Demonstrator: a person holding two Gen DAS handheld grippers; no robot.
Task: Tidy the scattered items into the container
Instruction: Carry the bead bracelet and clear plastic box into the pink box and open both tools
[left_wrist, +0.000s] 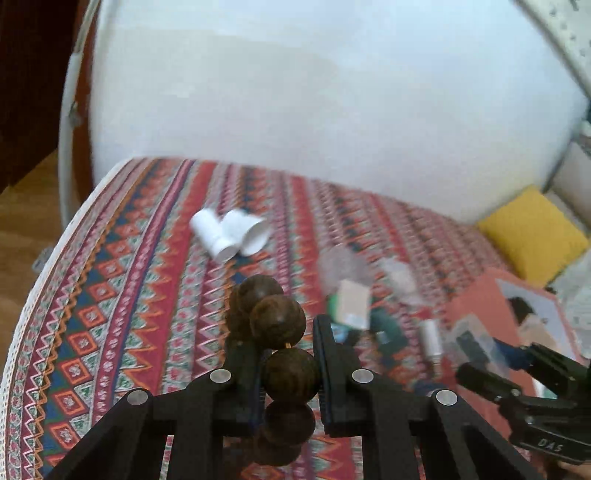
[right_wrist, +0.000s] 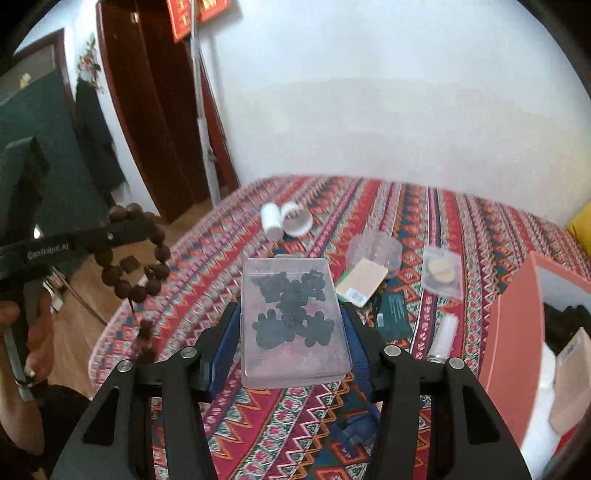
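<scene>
If gripped by just one bead, as here, can slip out very easily. Left tool pinched narrow on the brown bead string, held up in the air by the left side of the counter. Most of the string hanging loose, with a tail dangling low. Could swing, catch on the counter edge and tug free. Best to move slowly and keep squeezing.

Right tool closed on the two sides of a clear flat box with dark little pieces inside, lifted over the counter. Smooth plastic, so could slide down or tip. Might pop open and spill if squeezed too hard.

Off to the right, the orange container, open, with a few things inside already. Risky to bring both tools in at once: easy to bump, or to push the thin wall.

Farther out on the cloth, not yet tidied: a small clear tube, a green packet, a tan card, a round clear tub, a little bag of pads. Packed close, so easy to shove one while grabbing another.

Farthest away, white bottles lying side by side. Round, so could roll if nudged.
</scene>
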